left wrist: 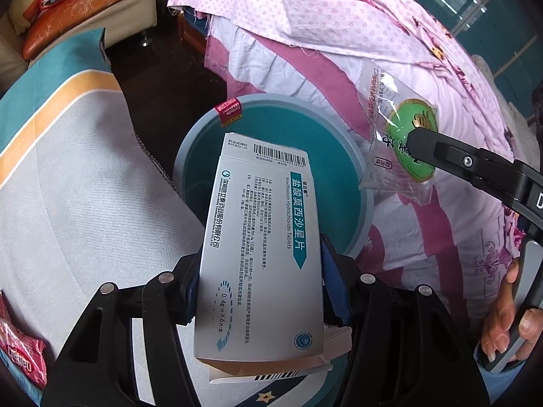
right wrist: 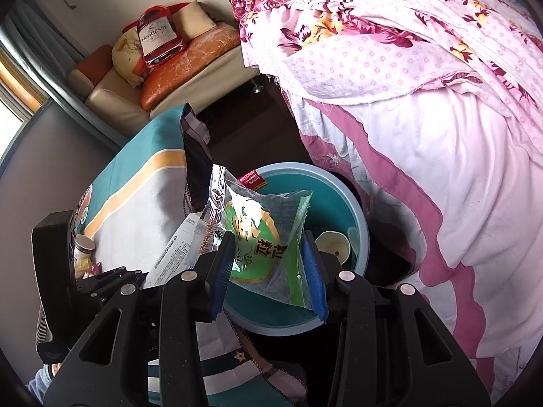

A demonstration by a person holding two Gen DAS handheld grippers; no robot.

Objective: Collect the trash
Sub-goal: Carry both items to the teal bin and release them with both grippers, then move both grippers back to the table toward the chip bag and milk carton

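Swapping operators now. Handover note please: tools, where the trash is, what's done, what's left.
Left tool: shut on the white medicine box, held above the teal bin.
Right tool: shut on the clear snack wrapper with the green label, also over the bin.
Bin: on the floor between the striped bedding and the pink quilt. A paper cup already lies inside.
Done: both items picked up and carried to the bin.
Left: open both tools to drop them in. A red snack packet lies on the striped bedding; probably next.
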